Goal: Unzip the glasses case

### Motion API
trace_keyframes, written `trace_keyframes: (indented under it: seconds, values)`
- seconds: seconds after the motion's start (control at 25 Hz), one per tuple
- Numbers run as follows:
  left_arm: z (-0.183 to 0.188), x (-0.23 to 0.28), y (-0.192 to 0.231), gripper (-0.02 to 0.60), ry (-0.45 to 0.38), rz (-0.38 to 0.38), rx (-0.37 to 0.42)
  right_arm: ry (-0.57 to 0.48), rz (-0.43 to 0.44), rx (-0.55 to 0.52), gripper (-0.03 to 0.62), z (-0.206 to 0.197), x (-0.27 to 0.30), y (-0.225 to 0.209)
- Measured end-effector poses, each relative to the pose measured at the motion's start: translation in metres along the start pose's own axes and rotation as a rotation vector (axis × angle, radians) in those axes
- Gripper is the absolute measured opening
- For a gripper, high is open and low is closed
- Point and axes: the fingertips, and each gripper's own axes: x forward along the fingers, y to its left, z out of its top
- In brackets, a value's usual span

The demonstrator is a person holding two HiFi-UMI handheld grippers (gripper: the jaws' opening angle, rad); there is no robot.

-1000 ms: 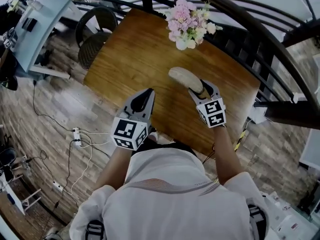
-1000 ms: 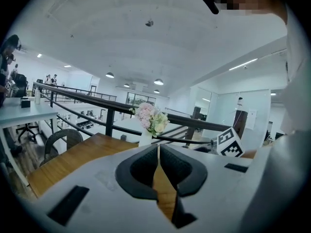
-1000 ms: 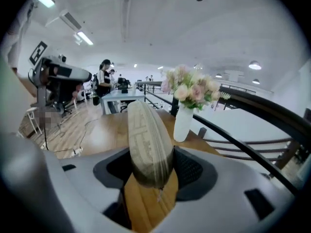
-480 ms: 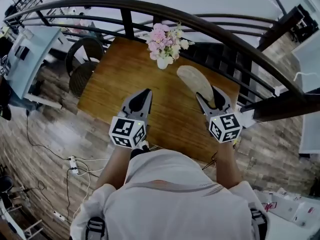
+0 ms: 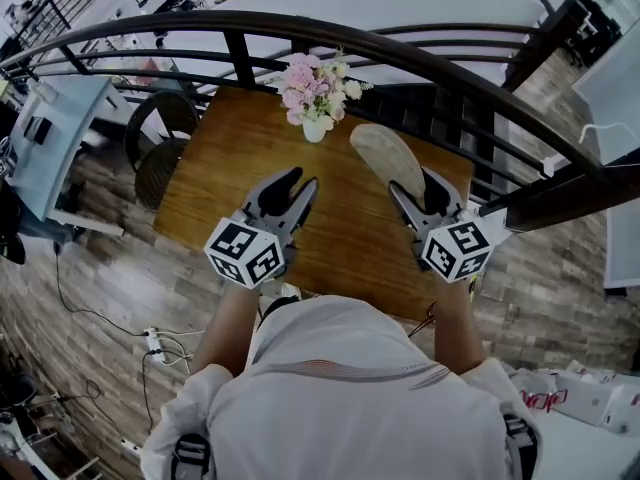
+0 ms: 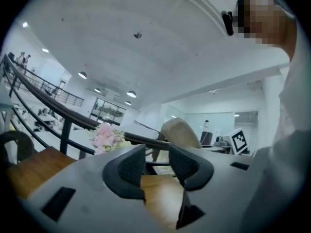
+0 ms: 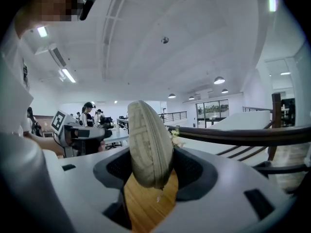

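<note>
Glasses case [image 7: 147, 144] gripped on edge in my right gripper [image 5: 412, 186], lifted off the wooden table [image 5: 220, 168].
I hold both forearms out in front of me, the 2 grippers roughly level, pointing toward the flowers [image 5: 315, 88]. My left gripper [image 6: 156, 163] is narrow, its jaws opening with nothing between them. The marker cubes [image 5: 245, 253] show only black-and-white squares.

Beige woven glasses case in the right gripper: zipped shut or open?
Shut. The beige woven glasses case, clamped by the right gripper, shows both halves together, no gap along the seam.
</note>
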Motion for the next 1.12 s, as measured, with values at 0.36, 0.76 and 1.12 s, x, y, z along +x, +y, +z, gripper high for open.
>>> trace_keyframes:
  seconds: [0.36, 0.76, 1.12]
  values:
    - [0.013, 0.007, -0.043, 0.327, -0.021, -0.305, -0.134, -0.037, 0.246, 0.151, 0.296, 0.014, 0.003, 0.038]
    - [0.014, 0.012, -0.068, 0.347, 0.010, -0.416, -0.116, 0.001, 0.628, 0.286, 0.296, 0.005, 0.009, 0.108]
    - [0.004, 0.007, -0.085, 0.338, 0.034, -0.484, -0.079, 0.097, 0.854, 0.284, 0.296, -0.009, 0.007, 0.143]
